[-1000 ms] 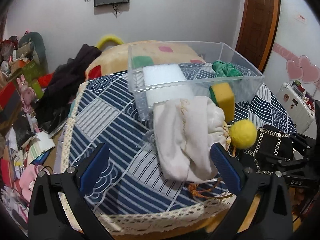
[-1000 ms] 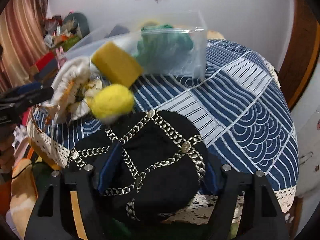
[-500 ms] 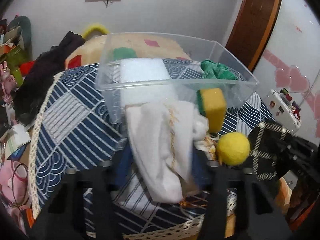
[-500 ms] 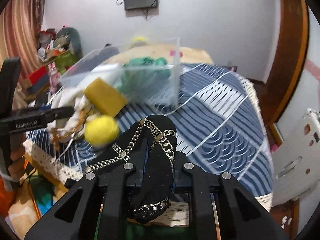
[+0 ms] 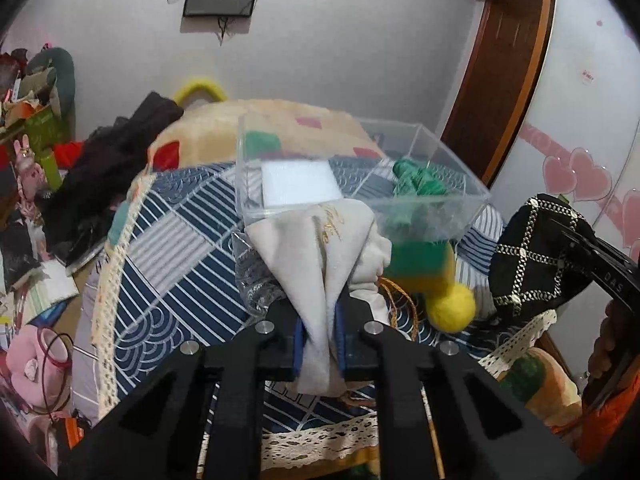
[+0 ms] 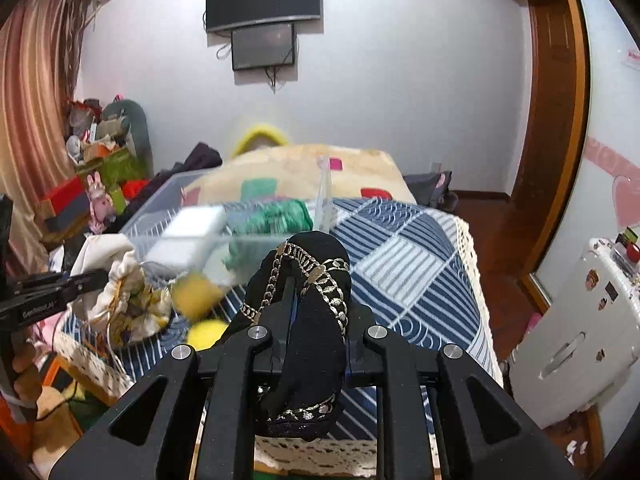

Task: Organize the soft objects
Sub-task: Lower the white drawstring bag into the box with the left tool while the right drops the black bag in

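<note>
My left gripper (image 5: pixel 319 334) is shut on a cream cloth pouch (image 5: pixel 320 248) and holds it up in front of the clear plastic bin (image 5: pixel 460 204). My right gripper (image 6: pixel 318 344) is shut on a black hat with gold chain trim (image 6: pixel 310 280), lifted above the table; the hat also shows in the left wrist view (image 5: pixel 536 256). The bin holds a white foam block (image 5: pixel 298 182) and a green cloth (image 5: pixel 418 182). A yellow-green sponge (image 5: pixel 420 266) and a yellow felt ball (image 5: pixel 452 308) lie by the bin's near wall.
The table wears a blue-and-white patterned cloth (image 5: pixel 176 248) with a lace edge. A bed with a beige blanket (image 5: pixel 224 128) stands behind it. Cluttered boxes and toys (image 5: pixel 28 128) fill the left side. A white suitcase (image 6: pixel 580 328) and a wooden door (image 6: pixel 556 120) are on the right.
Both grippers closed from open: the left on the cream pouch, the right on the black hat. Both lifted their loads off the table.
</note>
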